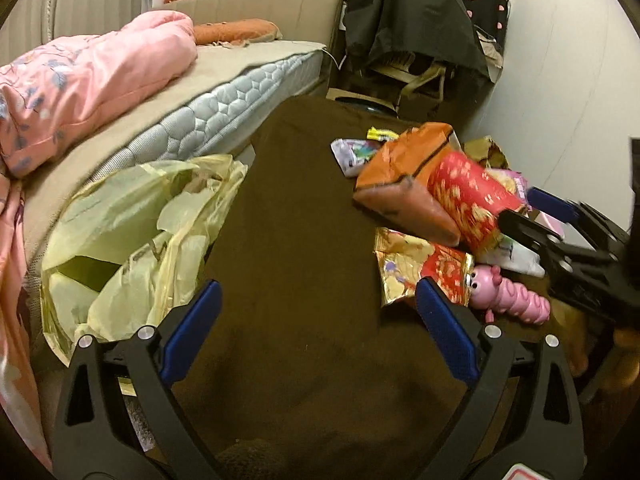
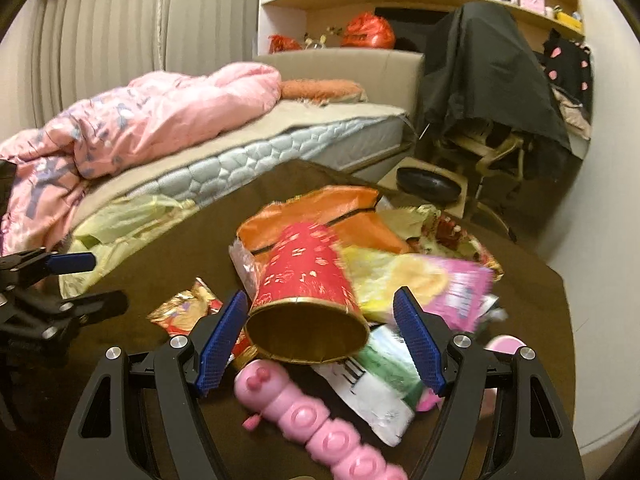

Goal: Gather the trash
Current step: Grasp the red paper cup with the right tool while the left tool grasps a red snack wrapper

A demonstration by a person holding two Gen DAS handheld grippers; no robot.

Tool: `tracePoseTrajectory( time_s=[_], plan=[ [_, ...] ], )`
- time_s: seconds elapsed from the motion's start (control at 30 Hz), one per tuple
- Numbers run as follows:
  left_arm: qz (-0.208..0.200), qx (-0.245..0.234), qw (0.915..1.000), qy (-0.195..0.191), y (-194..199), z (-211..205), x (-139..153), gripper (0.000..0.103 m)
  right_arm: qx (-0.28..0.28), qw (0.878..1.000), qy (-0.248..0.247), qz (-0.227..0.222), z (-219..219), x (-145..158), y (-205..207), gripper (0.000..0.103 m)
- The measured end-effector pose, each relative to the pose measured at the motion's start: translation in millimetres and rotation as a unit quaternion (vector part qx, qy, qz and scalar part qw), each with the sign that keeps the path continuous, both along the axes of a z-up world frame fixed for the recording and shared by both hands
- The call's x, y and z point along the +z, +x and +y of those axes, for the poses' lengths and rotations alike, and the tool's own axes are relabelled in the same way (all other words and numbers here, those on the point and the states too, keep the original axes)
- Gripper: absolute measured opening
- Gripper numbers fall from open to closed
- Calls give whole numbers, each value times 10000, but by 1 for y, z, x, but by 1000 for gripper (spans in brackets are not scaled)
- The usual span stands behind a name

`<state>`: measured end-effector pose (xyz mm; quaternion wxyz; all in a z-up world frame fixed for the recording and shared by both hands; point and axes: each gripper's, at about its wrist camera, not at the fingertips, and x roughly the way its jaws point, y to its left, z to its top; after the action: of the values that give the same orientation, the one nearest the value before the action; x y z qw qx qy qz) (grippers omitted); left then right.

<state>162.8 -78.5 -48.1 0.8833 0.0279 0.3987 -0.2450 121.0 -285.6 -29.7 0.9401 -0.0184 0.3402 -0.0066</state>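
- My left claw (image 1: 318,332) hangs over bare brown cloth (image 1: 304,240), jaws wide apart, nothing between them.
- My right claw (image 2: 320,334) is likewise spread wide; the mouth of the red paper cup (image 2: 308,292) lies between its blue pads (image 2: 418,344), with the left pad at the cup's rim (actual contact cannot be judged).
- A pink caterpillar toy (image 2: 320,420) lies just below the cup, nearest the right wrist camera.
- Trash pile on the cloth: a gold-and-red wrapper (image 1: 420,268), a white-and-green packet (image 2: 380,380), a yellow-and-pink packet (image 2: 420,284), an orange bag (image 2: 320,216) behind the cup.
- A yellow plastic bag (image 1: 132,236), mouth open, sits at the cloth's left edge against the mattress (image 1: 224,108).
- Farther off: a pink quilt (image 2: 140,120) on the bed, a dark garment draped over a chair (image 2: 488,72).
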Motion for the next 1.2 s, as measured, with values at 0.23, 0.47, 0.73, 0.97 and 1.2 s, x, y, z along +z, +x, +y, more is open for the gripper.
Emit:
tracePoseTrajectory(
  time_s=[0.23,0.47,0.73,0.97,1.2],
  plan=[
    [346,-173,9989,-283,3,-2,-10,82,138,9997,188,75,-5,-1,-7,55],
    [453,-350,9965,-604,4,-14,-5,77,-90,9996,228,-162,-19,21,-28,48],
    [867,-492,9932,-601,19,-45,-15,59,-379,9987,193,-265,-31,35,-44,48],
    [1014,-617,9911,-601,15,-51,-22,34,-457,9983,245,-255,-36,35,-55,48],
    [604,-531,9948,-628,6,-37,-2,25,-316,9978,553,-177,-32,36,-57,48]
  ],
)
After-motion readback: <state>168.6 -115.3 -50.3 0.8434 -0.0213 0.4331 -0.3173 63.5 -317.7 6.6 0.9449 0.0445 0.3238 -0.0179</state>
